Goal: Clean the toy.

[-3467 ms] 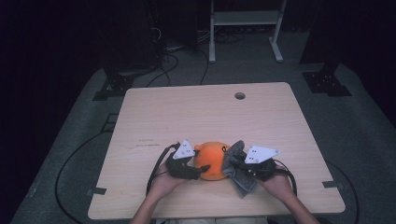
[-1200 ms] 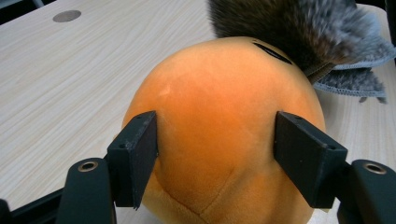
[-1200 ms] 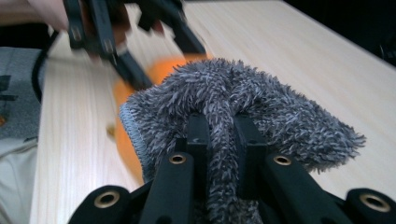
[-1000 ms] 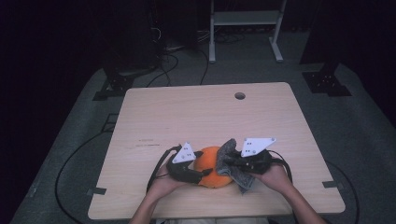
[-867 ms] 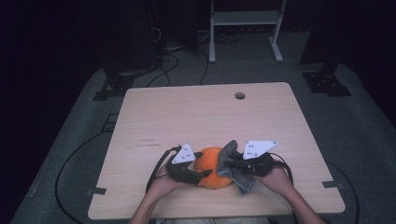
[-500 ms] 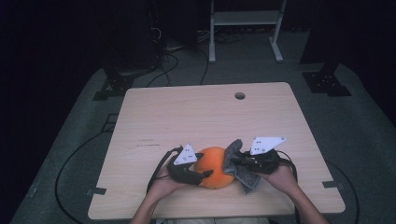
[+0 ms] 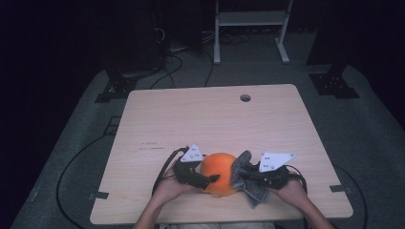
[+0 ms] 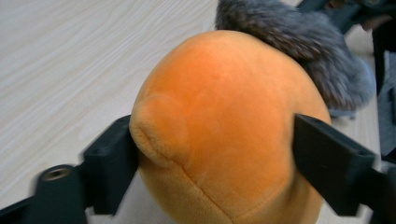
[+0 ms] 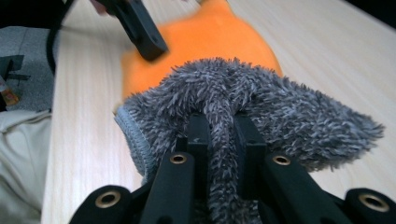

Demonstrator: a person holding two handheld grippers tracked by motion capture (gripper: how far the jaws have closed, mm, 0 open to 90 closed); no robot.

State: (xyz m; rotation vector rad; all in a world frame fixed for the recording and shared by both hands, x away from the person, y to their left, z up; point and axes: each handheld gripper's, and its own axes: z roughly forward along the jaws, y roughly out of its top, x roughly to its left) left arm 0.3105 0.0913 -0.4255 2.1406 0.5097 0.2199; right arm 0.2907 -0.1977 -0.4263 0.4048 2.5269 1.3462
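Observation:
An orange plush ball (image 7: 218, 168) rests near the table's front edge. My left gripper (image 7: 210, 179) reaches in from the left with one jaw on either side of the ball (image 8: 224, 126). Both pads touch its plush, and the jaws have just been opening around it. My right gripper (image 7: 241, 174) is shut on a fold of shaggy grey cloth (image 9: 280, 102), held against the ball's right side (image 9: 210, 37). The cloth (image 7: 254, 193) hangs down to the tabletop. In the right gripper view, one left-gripper jaw crosses in front of the ball.
The light wooden table (image 7: 205, 119) has a round cable hole (image 7: 245, 98) at the back. Black cables trail from both grippers over the front edge. Dark floor, a white stand (image 7: 250, 28) and black stand feet lie beyond the table.
My right gripper has slid the grey cloth a little to the right and toward the person along the ball's side. The left hand and the ball have stayed in place.

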